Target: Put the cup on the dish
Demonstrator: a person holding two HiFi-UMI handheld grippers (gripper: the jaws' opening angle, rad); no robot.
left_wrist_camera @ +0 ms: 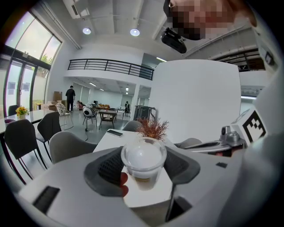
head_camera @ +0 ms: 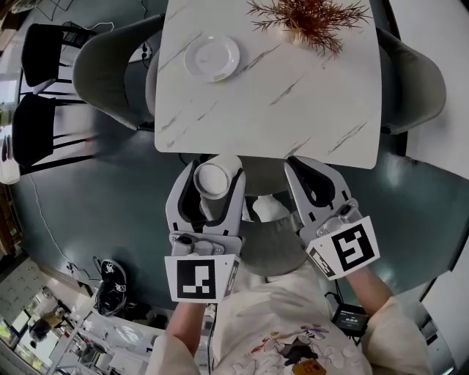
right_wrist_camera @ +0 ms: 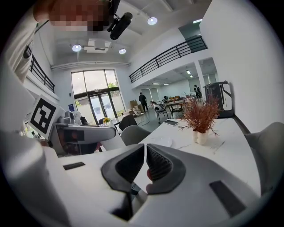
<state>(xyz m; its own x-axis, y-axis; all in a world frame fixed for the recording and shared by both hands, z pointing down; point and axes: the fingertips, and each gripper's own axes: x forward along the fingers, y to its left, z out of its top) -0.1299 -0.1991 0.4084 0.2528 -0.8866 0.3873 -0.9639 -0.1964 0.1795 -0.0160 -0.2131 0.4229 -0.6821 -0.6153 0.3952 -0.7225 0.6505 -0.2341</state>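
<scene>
A clear plastic cup [head_camera: 216, 179] with a domed lid and a little pale drink sits between the jaws of my left gripper [head_camera: 214, 183], which is shut on it; the cup [left_wrist_camera: 143, 162] fills the middle of the left gripper view. I hold it below the near edge of the white marble table [head_camera: 293, 102]. The white dish [head_camera: 212, 58] lies on the table's far left part, and it is the small dish [right_wrist_camera: 165, 141] in the right gripper view. My right gripper [head_camera: 311, 176] is shut with nothing in it, just short of the table's near edge.
A vase of dried reddish twigs [head_camera: 306, 20] stands at the table's far side. Grey chairs [head_camera: 110, 69] flank the table left and right [head_camera: 418, 77], and black chairs [head_camera: 44, 88] stand further left. A phone [left_wrist_camera: 114, 132] lies on the table's far end.
</scene>
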